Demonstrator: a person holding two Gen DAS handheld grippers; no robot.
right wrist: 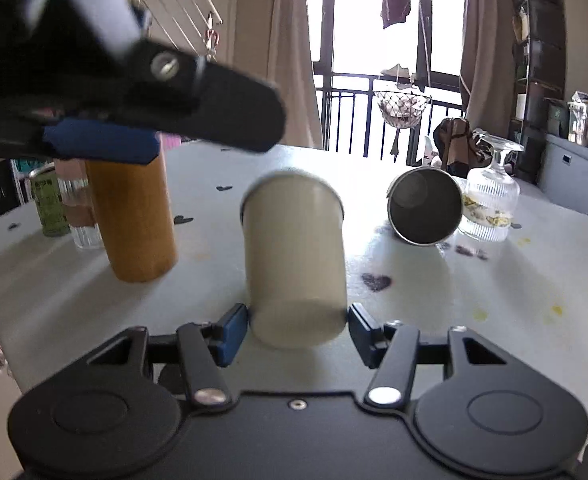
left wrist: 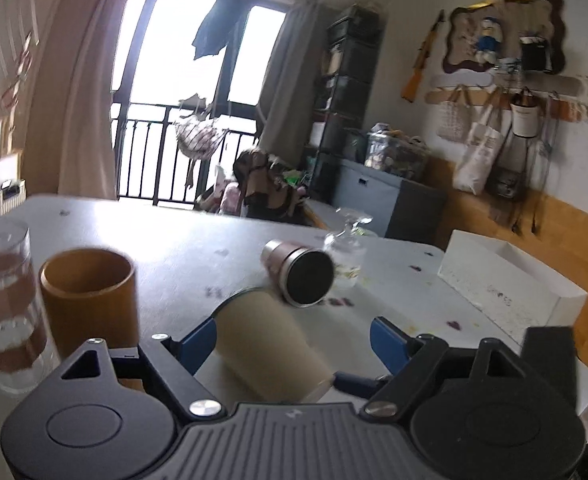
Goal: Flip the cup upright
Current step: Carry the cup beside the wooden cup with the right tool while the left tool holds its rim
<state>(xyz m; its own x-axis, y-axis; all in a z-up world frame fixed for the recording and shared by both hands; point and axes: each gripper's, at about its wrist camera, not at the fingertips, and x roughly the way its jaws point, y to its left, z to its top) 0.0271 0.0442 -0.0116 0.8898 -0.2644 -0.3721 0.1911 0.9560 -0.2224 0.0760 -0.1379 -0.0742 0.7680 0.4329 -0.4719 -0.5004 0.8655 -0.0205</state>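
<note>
We have the cream cup [right wrist: 294,256] lying on its side at frame centre on the table [right wrist: 493,300], its base between the right gripper [right wrist: 297,332] — jaws apart, barely touching. Left gripper [left wrist: 294,340] wide open above it. A careless squeeze could roll it toward the steel cup [right wrist: 425,208].

Cream, amber and steel on white

Cream cup [right wrist: 294,256]; amber-brown tumbler [right wrist: 134,216]; pink-and-steel mug [left wrist: 297,274]; green can [right wrist: 48,204]; white table [right wrist: 493,300] with dark hearts; blue pads [right wrist: 234,332].
</note>
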